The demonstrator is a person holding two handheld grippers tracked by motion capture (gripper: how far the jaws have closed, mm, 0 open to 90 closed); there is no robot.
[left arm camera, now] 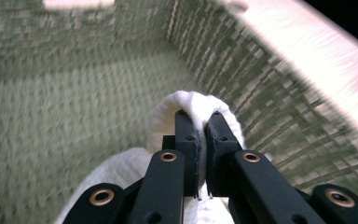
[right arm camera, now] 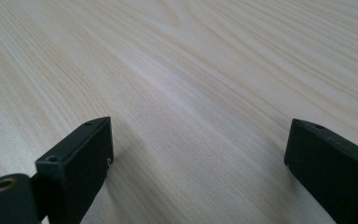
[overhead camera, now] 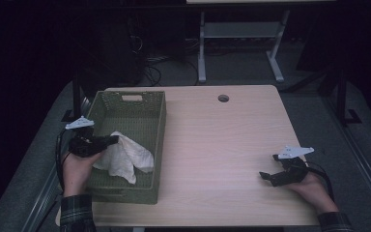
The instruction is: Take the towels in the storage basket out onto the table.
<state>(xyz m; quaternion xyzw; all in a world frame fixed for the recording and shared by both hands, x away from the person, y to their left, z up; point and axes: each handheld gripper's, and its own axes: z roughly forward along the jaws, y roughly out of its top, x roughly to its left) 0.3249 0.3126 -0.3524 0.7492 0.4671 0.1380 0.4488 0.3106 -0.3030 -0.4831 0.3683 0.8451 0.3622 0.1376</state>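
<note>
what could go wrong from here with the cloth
The left gripper pinches only a fold of the cloth, so it may slip out. The loose part hangs over the basket wall and might snag the weave, perhaps dragging the basket. The right gripper rests open, far across the table.

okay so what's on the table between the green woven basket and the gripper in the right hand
Nothing: in the high view, bare light wooden table runs from the green woven basket to the open right gripper. The white cloth hangs from the left gripper, over the basket.

Left gripper (left arm camera: pixel 200 116) clamped, right gripper (right arm camera: pixel 198 154) wide.
</note>
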